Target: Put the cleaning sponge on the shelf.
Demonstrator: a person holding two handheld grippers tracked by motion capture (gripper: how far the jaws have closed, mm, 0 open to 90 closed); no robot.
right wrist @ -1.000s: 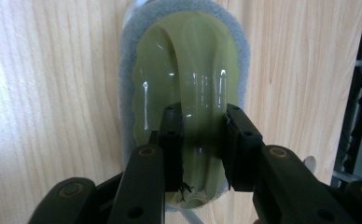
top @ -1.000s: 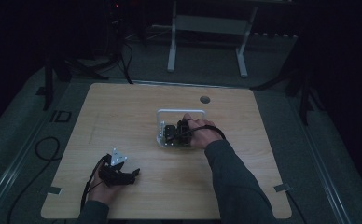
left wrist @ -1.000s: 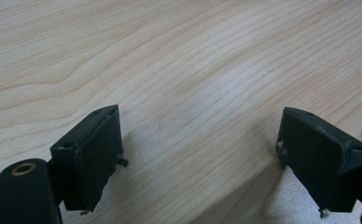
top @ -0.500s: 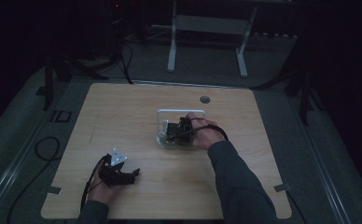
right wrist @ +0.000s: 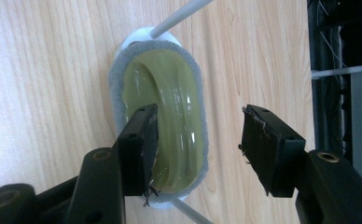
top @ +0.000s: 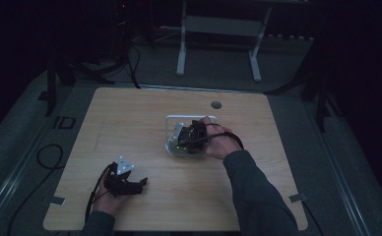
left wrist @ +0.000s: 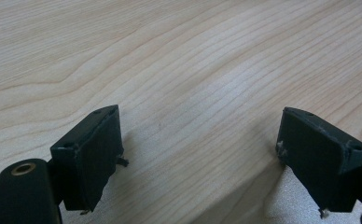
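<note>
**Right gripper over the sponge holder, left gripper idle on the counter**

Right gripper (top: 183, 141) sits near the middle of the high view, over a white wire rack (top: 172, 121) on the wooden counter (top: 130, 118). In the right gripper view the right gripper (right wrist: 198, 147) has its two black jaws spread wide, with nothing pinched between them. Below it lies an oval sponge (right wrist: 158, 116) with a grey fuzzy edge and a glossy yellow-green hollow in its middle. The sponge occupies the centre of that frame, running from the upper middle down to the lower middle. The jaw at lower left overlaps the sponge's yellow-green hollow; whether it touches the surface cannot be told. The jaw at lower right hangs over bare wood just beside the sponge's edge. White rods of the rack stick out from under the sponge at the top and at the bottom of the frame.

Left gripper (top: 125, 183) rests in the lower left of the high view, held in the person's hand near the counter's near edge and well apart from the rack. In the left gripper view the left gripper (left wrist: 198, 154) is also spread wide, its jaws in the lower left and lower right corners with bare wood grain between them.
</note>
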